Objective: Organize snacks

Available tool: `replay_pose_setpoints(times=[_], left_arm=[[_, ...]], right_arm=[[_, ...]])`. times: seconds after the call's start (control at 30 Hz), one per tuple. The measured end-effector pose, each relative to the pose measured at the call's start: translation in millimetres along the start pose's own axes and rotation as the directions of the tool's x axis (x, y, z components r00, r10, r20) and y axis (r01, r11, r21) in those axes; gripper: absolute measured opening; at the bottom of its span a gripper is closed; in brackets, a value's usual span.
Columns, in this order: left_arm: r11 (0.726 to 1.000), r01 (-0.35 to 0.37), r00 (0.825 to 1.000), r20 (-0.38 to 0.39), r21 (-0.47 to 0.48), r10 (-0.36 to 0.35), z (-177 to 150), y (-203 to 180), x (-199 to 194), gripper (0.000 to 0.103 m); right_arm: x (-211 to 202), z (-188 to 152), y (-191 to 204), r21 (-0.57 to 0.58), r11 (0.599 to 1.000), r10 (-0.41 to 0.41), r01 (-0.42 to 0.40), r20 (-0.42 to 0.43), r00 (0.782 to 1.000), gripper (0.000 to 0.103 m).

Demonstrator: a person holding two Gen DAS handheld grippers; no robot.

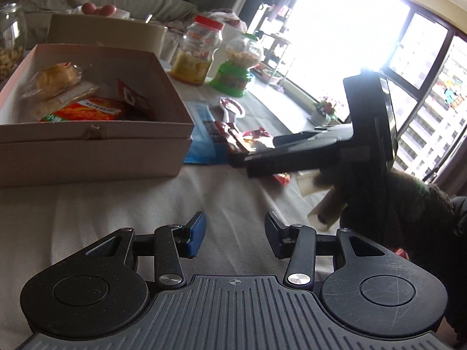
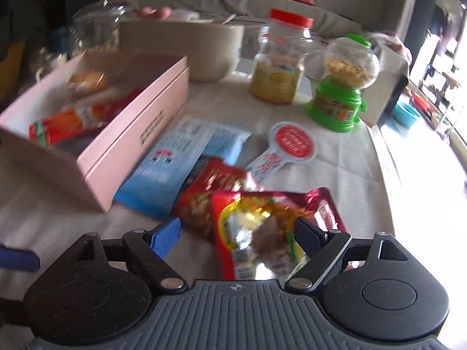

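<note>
The right gripper (image 2: 238, 234) hangs low over the near red snack packet (image 2: 262, 227), jaws spread wide, the packet lying between them but not pinched. It lies flat on the cloth-covered desk (image 2: 364, 180), right of the pink box (image 2: 122, 157) that already holds several snacks. It looks light, crinkly and slick, with loose contents that would shift; a pinch across a sealed edge or corner should hold better than one on the puffy middle. The left gripper (image 1: 235, 237) hovers over bare cloth near the box, jaws wide and empty.
</note>
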State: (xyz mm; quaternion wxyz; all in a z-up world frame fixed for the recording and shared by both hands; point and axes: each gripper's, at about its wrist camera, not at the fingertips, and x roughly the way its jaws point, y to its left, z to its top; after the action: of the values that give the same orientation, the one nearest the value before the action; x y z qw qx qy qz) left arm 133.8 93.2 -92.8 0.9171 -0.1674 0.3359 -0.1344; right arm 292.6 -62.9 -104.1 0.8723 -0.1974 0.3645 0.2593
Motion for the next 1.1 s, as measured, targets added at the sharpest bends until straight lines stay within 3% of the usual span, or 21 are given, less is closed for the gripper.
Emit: replay_pose_setpoints(times=[0.07, 0.13, 0.2, 0.27, 0.37, 0.4, 0.47, 0.57, 0.67, 0.73, 0.77, 0.8, 0.9, 0.97, 1.03, 1.1], left_arm=[[1.000, -0.004, 1.000, -0.006, 0.001, 0.004, -3.8, -1.5, -2.0, 0.050], [1.000, -0.007, 1.000, -0.012, -0.005, 0.007, -4.4, -0.2, -3.6, 0.050], [1.000, -0.014, 1.000, -0.019, -0.016, 0.014, -4.7, 1.3, -1.2, 0.050], [0.999, -0.017, 1.000, -0.027, -0.029, 0.016, -5.3, 2.5, 1.5, 0.050], [0.999, -0.017, 0.999, -0.041, -0.030, 0.015, -6.6, 0.8, 5.8, 0.050], [0.999, -0.016, 0.999, -0.046, -0.028, 0.015, -7.0, -0.1, 6.7, 0.050], [1.000, -0.015, 0.999, -0.049, -0.023, 0.013, -7.3, -3.0, 6.6, 0.050], [1.000, -0.014, 0.999, -0.047, -0.007, 0.014, -6.0, -9.2, 6.1, 0.049], [1.000, -0.020, 0.999, -0.048, 0.005, 0.020, -3.7, -17.8, 9.4, 0.049], [1.000, -0.020, 0.998, -0.052, 0.010, 0.021, -3.0, -25.0, 12.3, 0.049], [1.000, -0.021, 0.998, -0.055, 0.015, 0.022, -3.2, -28.7, 13.2, 0.049], [1.000, -0.021, 0.998, -0.059, 0.023, 0.023, -3.8, -32.7, 13.7, 0.048], [0.999, -0.031, 0.997, -0.069, 0.038, 0.033, -7.1, -39.0, 11.6, 0.047], [0.998, -0.046, 0.996, -0.069, 0.035, 0.048, -8.6, -38.2, 8.3, 0.047], [0.998, -0.060, 0.996, -0.064, 0.030, 0.062, -8.5, -36.0, 4.9, 0.047], [0.998, -0.066, 0.996, -0.058, 0.025, 0.067, -7.9, -33.2, 2.2, 0.047]], right_arm=[[-3.1, -8.6, 10.5, -0.048, 0.997, -0.052, 0.053, 0.010, 0.999, 0.078], [-9.8, -16.7, 15.8, -0.086, 0.992, -0.094, 0.097, 0.032, 0.995, 0.059], [-20.9, -24.3, 12.4, -0.079, 0.991, -0.102, 0.104, 0.027, 0.994, 0.031], [-30.2, -32.9, 6.9, -0.045, 0.996, -0.080, 0.081, 0.013, 0.997, 0.017], [-44.6, -48.9, 1.2, 0.005, 0.998, -0.060, 0.060, 0.006, 0.998, 0.012], [-49.6, -54.3, -1.6, 0.025, 0.999, -0.041, 0.040, 0.001, 0.999, 0.002], [-59.3, -66.7, -8.7, 0.072, 0.997, -0.012, 0.013, -0.018, 1.000, 0.001], [-71.4, -88.1, -19.5, 0.111, 0.993, -0.047, 0.050, -0.026, 0.999, 0.001], [-81.4, -94.7, -44.5, 0.241, 0.971, -0.004, 0.006, -0.006, 1.000, 0.007], [-78.9, -89.8, -64.1, 0.376, 0.926, 0.034, -0.040, 0.024, 0.999, 0.041], [-74.8, -85.6, -72.5, 0.445, 0.894, 0.044, -0.058, 0.041, 0.998, 0.076], [-68.6, -81.6, -79.9, 0.518, 0.854, 0.039, -0.056, 0.044, 0.998, 0.086], [-37.5, -61.9, -90.9, 0.665, 0.743, 0.115, -0.078, -0.012, 0.993, 0.087], [-23.3, -47.8, -89.9, 0.728, 0.683, 0.095, -0.066, 0.001, 0.995, 0.091], [-7.9, -32.3, -85.6, 0.750, 0.661, 0.049, -0.012, -0.027, 0.998, 0.097], [7.5, -17.0, -78.1, 0.718, 0.694, -0.011, 0.047, -0.055, 0.998, 0.098]])
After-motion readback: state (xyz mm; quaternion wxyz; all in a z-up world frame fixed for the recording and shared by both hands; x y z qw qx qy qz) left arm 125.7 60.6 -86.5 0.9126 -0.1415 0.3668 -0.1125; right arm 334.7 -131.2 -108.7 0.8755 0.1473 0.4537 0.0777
